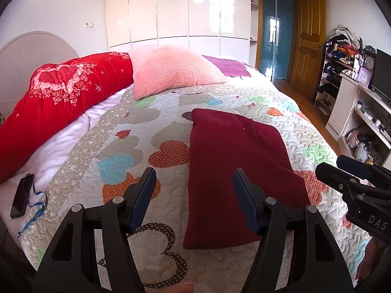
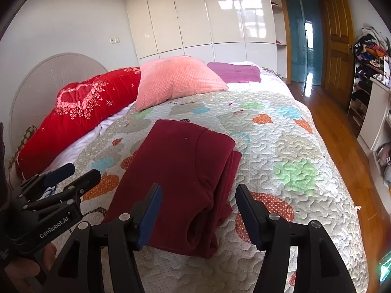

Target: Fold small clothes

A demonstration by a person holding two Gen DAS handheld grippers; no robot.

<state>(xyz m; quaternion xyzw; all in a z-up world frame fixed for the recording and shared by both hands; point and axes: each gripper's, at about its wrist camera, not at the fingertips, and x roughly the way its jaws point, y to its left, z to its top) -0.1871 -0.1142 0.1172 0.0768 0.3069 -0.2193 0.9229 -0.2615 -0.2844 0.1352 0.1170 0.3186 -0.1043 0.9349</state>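
Observation:
A dark red garment (image 1: 234, 161) lies folded into a long rectangle on the patterned quilt (image 1: 136, 131). My left gripper (image 1: 194, 173) is open above its near left edge, with nothing pressed between the pads. In the right wrist view the same garment (image 2: 180, 171) shows its stacked folds along its right side. My right gripper (image 2: 199, 189) is open over its near end, and the pads are clear of the cloth. Each view also catches the other gripper: the right one (image 1: 342, 168) at the right edge, the left one (image 2: 73, 173) at the left.
A pink pillow (image 1: 171, 70), a red floral duvet (image 1: 61, 97) and a purple cloth (image 1: 229, 67) lie at the head of the bed. A dark phone on a blue lanyard (image 1: 20, 199) rests at the left edge. White shelving (image 1: 361, 112) and wooden floor (image 2: 342, 131) flank the right.

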